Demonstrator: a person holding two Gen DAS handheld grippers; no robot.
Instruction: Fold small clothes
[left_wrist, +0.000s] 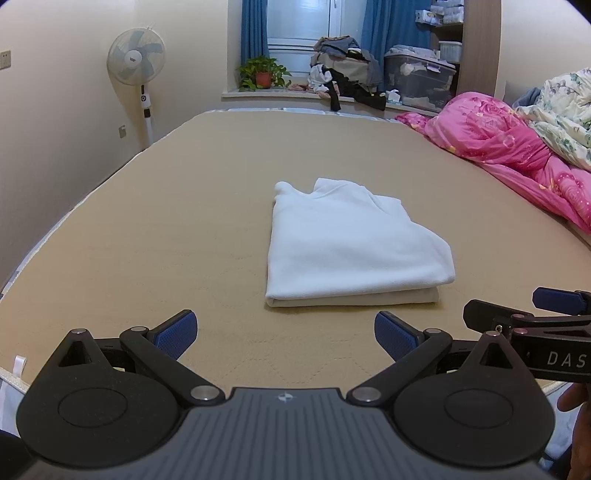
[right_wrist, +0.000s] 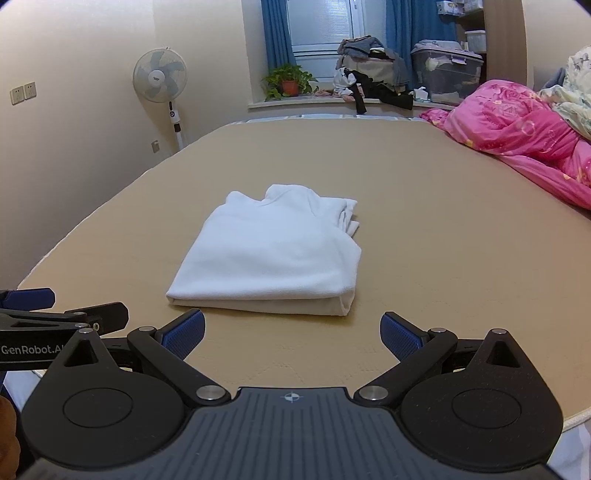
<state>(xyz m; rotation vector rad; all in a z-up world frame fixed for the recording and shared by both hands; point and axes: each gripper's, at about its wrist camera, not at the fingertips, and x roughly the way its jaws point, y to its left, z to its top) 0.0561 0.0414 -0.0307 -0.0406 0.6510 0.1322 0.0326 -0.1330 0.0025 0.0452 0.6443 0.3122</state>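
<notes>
A white garment (left_wrist: 351, 243) lies folded into a neat rectangle on the tan bed (left_wrist: 184, 221), collar end away from me. It also shows in the right wrist view (right_wrist: 273, 254). My left gripper (left_wrist: 284, 332) is open and empty, hovering just short of the garment's near edge. My right gripper (right_wrist: 291, 334) is open and empty too, also just short of that near edge. The right gripper shows at the right edge of the left wrist view (left_wrist: 546, 314); the left gripper shows at the left edge of the right wrist view (right_wrist: 48, 310).
A pink quilt (left_wrist: 517, 155) and a floral quilt (left_wrist: 561, 107) are heaped along the bed's right side. A standing fan (left_wrist: 136, 62) is by the left wall. The far window sill holds a potted plant (left_wrist: 262, 74), piled clothes (left_wrist: 347, 70) and a storage bin (left_wrist: 417, 81).
</notes>
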